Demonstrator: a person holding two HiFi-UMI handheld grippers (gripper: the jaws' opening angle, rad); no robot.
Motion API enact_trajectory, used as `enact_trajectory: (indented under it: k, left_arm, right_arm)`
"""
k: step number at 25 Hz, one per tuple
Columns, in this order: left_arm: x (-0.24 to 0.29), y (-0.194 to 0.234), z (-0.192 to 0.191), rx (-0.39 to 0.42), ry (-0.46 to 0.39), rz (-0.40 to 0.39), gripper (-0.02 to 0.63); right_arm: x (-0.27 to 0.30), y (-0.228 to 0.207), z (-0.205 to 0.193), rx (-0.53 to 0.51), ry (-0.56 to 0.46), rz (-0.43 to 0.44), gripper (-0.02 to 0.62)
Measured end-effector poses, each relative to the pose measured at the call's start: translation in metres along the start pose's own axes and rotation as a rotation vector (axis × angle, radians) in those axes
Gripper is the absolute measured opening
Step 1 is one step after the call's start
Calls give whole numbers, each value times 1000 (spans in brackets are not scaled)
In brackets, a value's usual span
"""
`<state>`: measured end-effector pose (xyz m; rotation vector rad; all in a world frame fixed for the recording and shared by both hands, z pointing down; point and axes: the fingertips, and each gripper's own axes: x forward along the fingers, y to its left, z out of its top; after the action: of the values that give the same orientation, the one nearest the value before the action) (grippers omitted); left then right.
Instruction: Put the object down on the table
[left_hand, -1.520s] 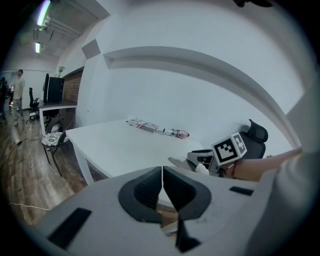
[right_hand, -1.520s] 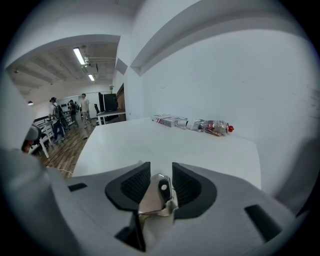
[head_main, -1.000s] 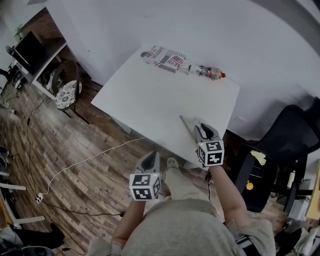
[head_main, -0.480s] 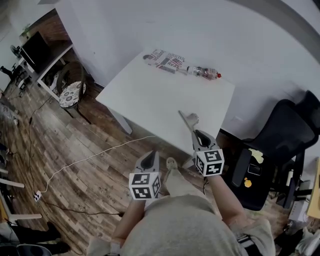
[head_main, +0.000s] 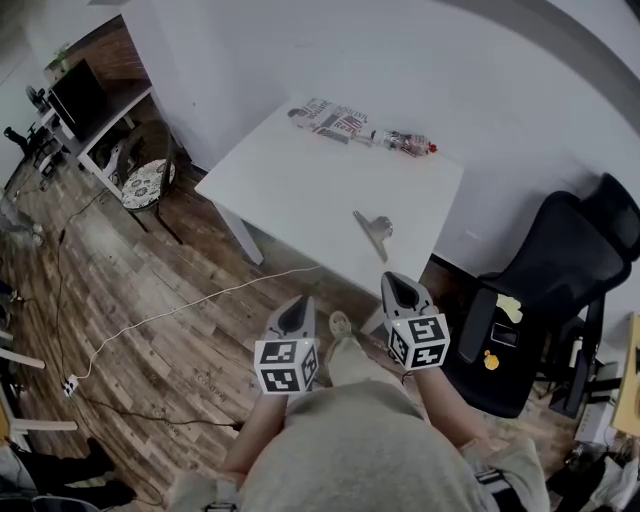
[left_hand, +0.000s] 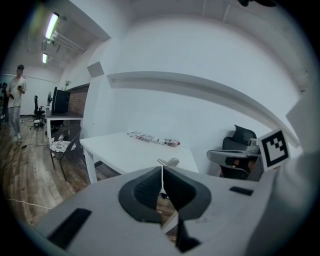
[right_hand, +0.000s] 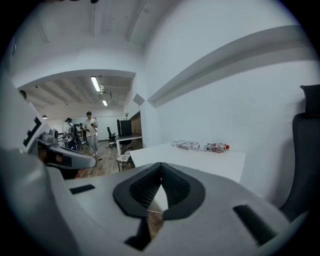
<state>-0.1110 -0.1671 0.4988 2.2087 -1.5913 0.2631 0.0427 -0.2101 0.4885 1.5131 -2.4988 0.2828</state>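
Observation:
A small grey metal object (head_main: 372, 229) lies on the white table (head_main: 300, 185) near its front right edge; it also shows just above my left jaws in the left gripper view (left_hand: 170, 162). Both grippers hang in front of the person's body, back from the table and over the wooden floor. My left gripper (head_main: 298, 306) is shut with nothing in it, its pads meeting (left_hand: 161, 173). My right gripper (head_main: 398, 284) is shut and empty too, jaws together (right_hand: 161, 171), about a hand's length short of the object.
At the table's far edge lie a plastic bottle (head_main: 405, 143) and a printed packet (head_main: 331, 118). A black office chair (head_main: 545, 290) stands at the right. A white cable (head_main: 180, 315) runs across the floor; a small chair (head_main: 140, 180) and a desk stand at the left. People stand far off (right_hand: 90, 131).
The right gripper has pulled back from the grey object, leaving it on the table, and its jaws have closed. The person has stepped back; the table now sits farther away.

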Motion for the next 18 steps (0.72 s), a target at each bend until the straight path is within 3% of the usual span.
enact_trajectory:
  k: [18]
  left_arm:
    - [-8,-3,2,12,-15,2,10]
  right_arm:
    - [-21,10,9,-1,-45,-5,-2]
